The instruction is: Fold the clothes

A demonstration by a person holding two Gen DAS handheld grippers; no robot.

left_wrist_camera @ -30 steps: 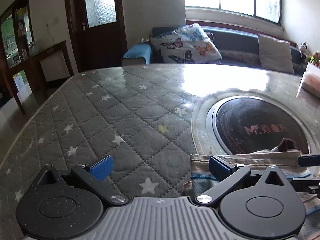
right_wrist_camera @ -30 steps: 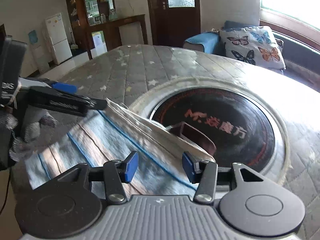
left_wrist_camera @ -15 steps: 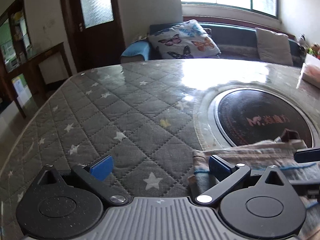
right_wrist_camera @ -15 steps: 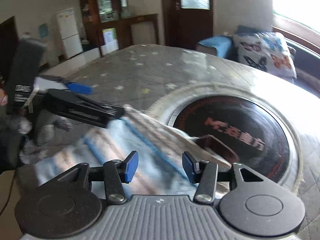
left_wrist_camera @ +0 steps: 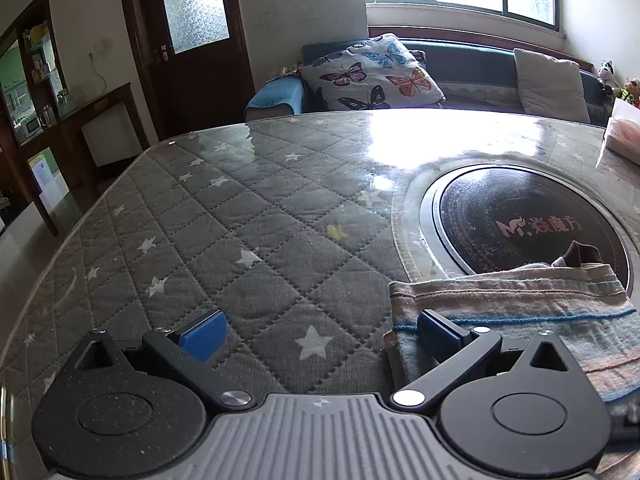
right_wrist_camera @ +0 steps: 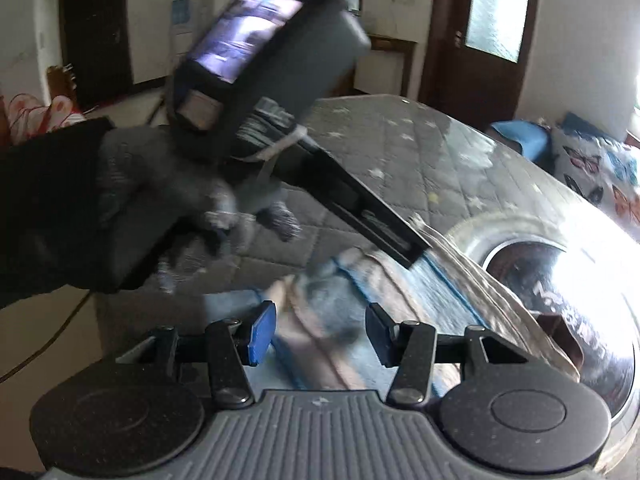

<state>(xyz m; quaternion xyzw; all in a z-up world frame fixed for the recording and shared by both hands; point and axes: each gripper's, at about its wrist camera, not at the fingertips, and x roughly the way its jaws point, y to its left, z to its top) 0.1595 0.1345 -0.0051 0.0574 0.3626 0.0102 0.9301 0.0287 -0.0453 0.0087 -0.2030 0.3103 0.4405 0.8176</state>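
On the quilted table (left_wrist_camera: 248, 216), both the left gripper (left_wrist_camera: 320, 330) and right gripper (right_wrist_camera: 320, 330) hover wide open, gripping nothing, over the striped cloth (left_wrist_camera: 520, 300).

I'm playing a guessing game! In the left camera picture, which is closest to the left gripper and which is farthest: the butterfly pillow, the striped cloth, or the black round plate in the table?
1. Striped cloth: nearest, under the left gripper's right finger.
2. Black round plate: farther, right side of the table, just behind the cloth.
3. Butterfly pillow: farthest, on the sofa beyond the table.
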